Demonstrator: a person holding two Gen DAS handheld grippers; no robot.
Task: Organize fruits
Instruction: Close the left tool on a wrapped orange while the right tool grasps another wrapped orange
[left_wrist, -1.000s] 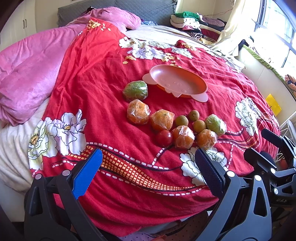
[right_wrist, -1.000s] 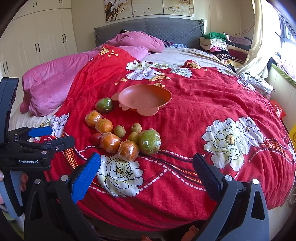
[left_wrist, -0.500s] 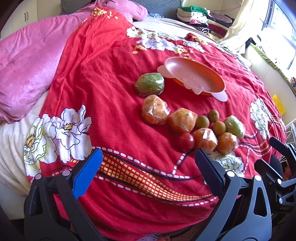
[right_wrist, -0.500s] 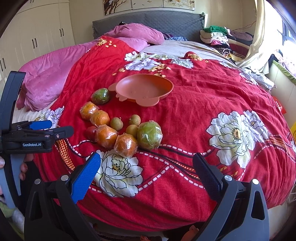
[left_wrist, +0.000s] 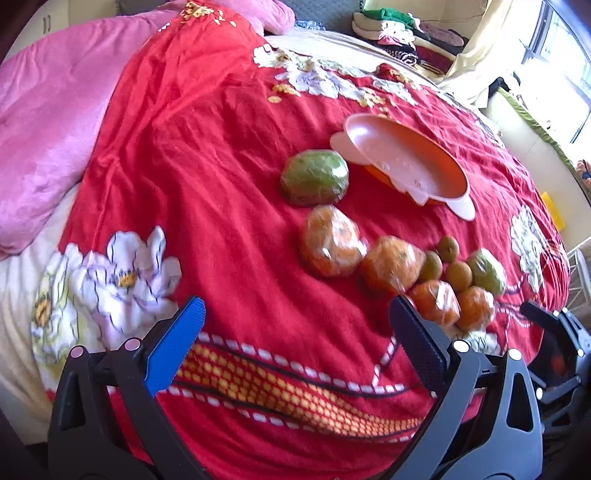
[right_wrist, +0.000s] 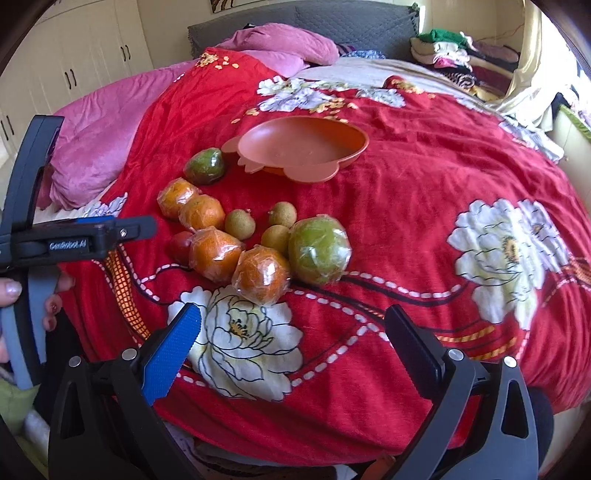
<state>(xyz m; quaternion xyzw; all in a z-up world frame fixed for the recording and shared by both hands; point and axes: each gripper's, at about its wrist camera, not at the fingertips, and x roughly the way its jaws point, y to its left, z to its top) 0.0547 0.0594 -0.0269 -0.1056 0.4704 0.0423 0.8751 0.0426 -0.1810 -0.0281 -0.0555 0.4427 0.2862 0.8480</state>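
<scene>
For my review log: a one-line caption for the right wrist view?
Open right gripper above a red floral bedspread, facing plastic-wrapped orange and green fruits beside an empty orange plastic dish.

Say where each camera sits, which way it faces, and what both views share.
Left wrist: on the left gripper, open, facing across the bed toward the fruit; right gripper's edge at right.
Right wrist: on the right gripper, open, facing the headboard; left gripper and a hand at left.
Shared: fruit, bowl.
</scene>
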